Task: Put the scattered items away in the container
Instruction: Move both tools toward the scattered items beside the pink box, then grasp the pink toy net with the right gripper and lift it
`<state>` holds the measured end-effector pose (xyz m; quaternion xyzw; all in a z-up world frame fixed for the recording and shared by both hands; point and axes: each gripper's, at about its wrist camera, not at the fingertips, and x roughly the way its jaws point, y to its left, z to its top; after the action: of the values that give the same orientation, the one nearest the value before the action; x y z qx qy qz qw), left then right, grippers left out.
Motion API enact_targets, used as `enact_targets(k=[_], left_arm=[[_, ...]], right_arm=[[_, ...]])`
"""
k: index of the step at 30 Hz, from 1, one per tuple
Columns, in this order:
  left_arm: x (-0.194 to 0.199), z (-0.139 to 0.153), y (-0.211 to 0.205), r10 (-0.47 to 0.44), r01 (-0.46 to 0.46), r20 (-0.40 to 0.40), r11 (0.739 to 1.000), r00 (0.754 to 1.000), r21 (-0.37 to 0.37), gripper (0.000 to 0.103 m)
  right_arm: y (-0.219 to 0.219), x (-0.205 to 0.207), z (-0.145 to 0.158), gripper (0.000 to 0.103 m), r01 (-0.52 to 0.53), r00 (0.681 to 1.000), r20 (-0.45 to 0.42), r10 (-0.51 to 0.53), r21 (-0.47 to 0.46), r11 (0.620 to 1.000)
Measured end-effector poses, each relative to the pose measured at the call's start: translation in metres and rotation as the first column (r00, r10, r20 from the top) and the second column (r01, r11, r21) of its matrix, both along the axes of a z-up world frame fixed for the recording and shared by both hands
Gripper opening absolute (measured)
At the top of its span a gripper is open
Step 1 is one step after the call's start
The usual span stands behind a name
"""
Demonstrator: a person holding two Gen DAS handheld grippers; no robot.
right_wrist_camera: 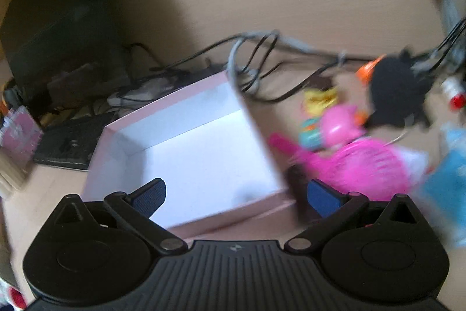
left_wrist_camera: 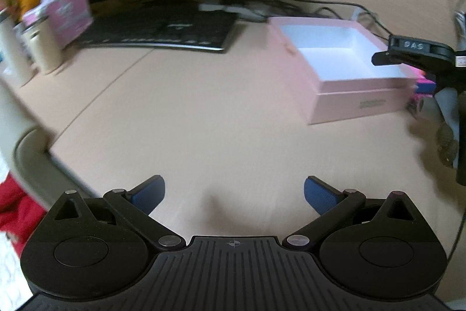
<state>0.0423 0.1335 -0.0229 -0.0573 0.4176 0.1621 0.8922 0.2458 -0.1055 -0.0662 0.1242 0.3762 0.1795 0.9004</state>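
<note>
The pink box sits open and empty on the worktop, the toy pile heaped just beside it for a short carry, and both the right gripper and left gripper hover with fingers apart, holding nothing.

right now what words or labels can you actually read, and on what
"DAS" on the white label of the right gripper, seen from the left wrist.
Gold print on the pink box front: too blurred to read.
Pink card by the bottles: print blurred, unreadable.
Keyboard markings: unreadable.
</note>
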Motion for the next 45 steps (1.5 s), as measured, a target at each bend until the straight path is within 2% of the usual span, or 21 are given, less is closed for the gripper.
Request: enact_targets(k=[2, 4, 6, 7, 10, 14, 17, 19, 22, 23, 25, 28, 31, 33, 36, 38, 40, 42, 43, 45], left_arm=[[-0.002, 0.0, 0.007, 0.038, -0.038, -0.004, 0.999, 0.999, -0.004, 0.103], [-0.002, 0.001, 0.011, 0.056, -0.056, -0.004, 0.998, 0.998, -0.006, 0.103], [0.001, 0.002, 0.013, 0.05, -0.05, 0.001, 0.999, 0.999, -0.008, 0.103], [0.003, 0.003, 0.012, 0.04, -0.04, 0.006, 0.999, 0.999, -0.01, 0.103], [0.014, 0.003, 0.004, -0.019, 0.02, 0.02, 1.0, 1.0, -0.019, 0.103], [0.036, 0.004, -0.019, -0.147, 0.149, 0.069, 0.989, 0.987, -0.024, 0.103], [0.057, 0.006, -0.043, -0.277, 0.281, 0.111, 0.96, 0.954, -0.018, 0.103], [0.073, 0.009, -0.065, -0.377, 0.381, 0.131, 0.924, 0.917, -0.009, 0.103], [0.103, 0.014, -0.101, -0.512, 0.515, 0.145, 0.857, 0.846, 0.02, 0.103], [0.111, 0.016, -0.109, -0.532, 0.533, 0.136, 0.846, 0.836, 0.032, 0.103], [0.117, 0.019, -0.114, -0.516, 0.514, 0.144, 0.856, 0.844, 0.055, 0.103], [0.117, 0.017, -0.099, -0.436, 0.432, 0.144, 0.9, 0.888, 0.062, 0.103], [0.114, 0.007, -0.075, -0.321, 0.321, 0.134, 0.947, 0.938, 0.024, 0.103], [0.117, -0.002, -0.063, -0.278, 0.282, 0.11, 0.959, 0.954, -0.023, 0.103], [0.128, -0.013, -0.059, -0.281, 0.29, 0.093, 0.951, 0.955, -0.108, 0.103], [0.138, -0.014, -0.064, -0.303, 0.317, 0.116, 0.94, 0.946, -0.127, 0.103], [0.146, -0.013, -0.069, -0.321, 0.339, 0.138, 0.93, 0.937, -0.144, 0.103], [0.151, -0.01, -0.068, -0.355, 0.385, 0.175, 0.902, 0.918, -0.193, 0.103], [0.15, -0.008, -0.067, -0.362, 0.398, 0.189, 0.892, 0.913, -0.216, 0.103], [0.142, 0.001, -0.063, -0.361, 0.404, 0.21, 0.887, 0.909, -0.225, 0.103]], right_arm=[[0.015, -0.001, 0.0, 0.103, -0.048, 0.999, -0.01, 0.049, 0.042, 0.998], [0.027, -0.002, -0.001, 0.103, -0.184, 0.981, -0.036, 0.192, 0.163, 0.969], [0.033, -0.008, 0.001, 0.103, -0.228, 0.968, -0.048, 0.246, 0.239, 0.944], [0.034, -0.014, 0.003, 0.103, -0.23, 0.969, -0.038, 0.244, 0.228, 0.946], [0.025, -0.04, 0.015, 0.103, -0.196, 0.981, 0.025, 0.194, 0.119, 0.973], [-0.02, -0.08, 0.023, 0.103, -0.098, 0.992, 0.074, 0.098, -0.003, 0.995], [-0.063, -0.114, 0.018, 0.103, -0.022, 0.998, 0.059, 0.027, -0.077, 0.997], [-0.083, -0.136, 0.012, 0.103, 0.006, 0.999, 0.034, -0.002, -0.108, 0.994], [-0.095, -0.154, 0.001, 0.103, 0.022, 1.0, -0.001, -0.023, -0.144, 0.989], [-0.098, -0.158, -0.002, 0.103, 0.033, 0.999, -0.014, -0.035, -0.15, 0.988], [-0.101, -0.166, -0.008, 0.103, 0.051, 0.997, -0.041, -0.057, -0.144, 0.988], [-0.114, -0.173, -0.018, 0.103, 0.068, 0.994, -0.079, -0.078, -0.118, 0.991], [-0.117, -0.177, -0.02, 0.103, 0.081, 0.992, -0.086, -0.09, -0.104, 0.991], [-0.12, -0.176, -0.019, 0.103, 0.089, 0.991, -0.09, -0.097, -0.086, 0.992], [-0.125, -0.172, -0.02, 0.103, 0.118, 0.988, -0.093, -0.121, -0.045, 0.992], [-0.124, -0.169, -0.019, 0.103, 0.128, 0.986, -0.105, -0.132, -0.041, 0.991], [-0.119, -0.162, -0.017, 0.103, 0.074, 0.988, -0.131, -0.08, -0.05, 0.996], [-0.113, -0.152, -0.013, 0.103, 0.038, 0.987, -0.153, -0.044, -0.042, 0.998], [-0.109, -0.149, -0.008, 0.103, 0.046, 0.992, -0.111, -0.052, -0.056, 0.997], [-0.093, -0.141, 0.004, 0.103, 0.059, 0.998, 0.03, -0.055, -0.18, 0.982]])
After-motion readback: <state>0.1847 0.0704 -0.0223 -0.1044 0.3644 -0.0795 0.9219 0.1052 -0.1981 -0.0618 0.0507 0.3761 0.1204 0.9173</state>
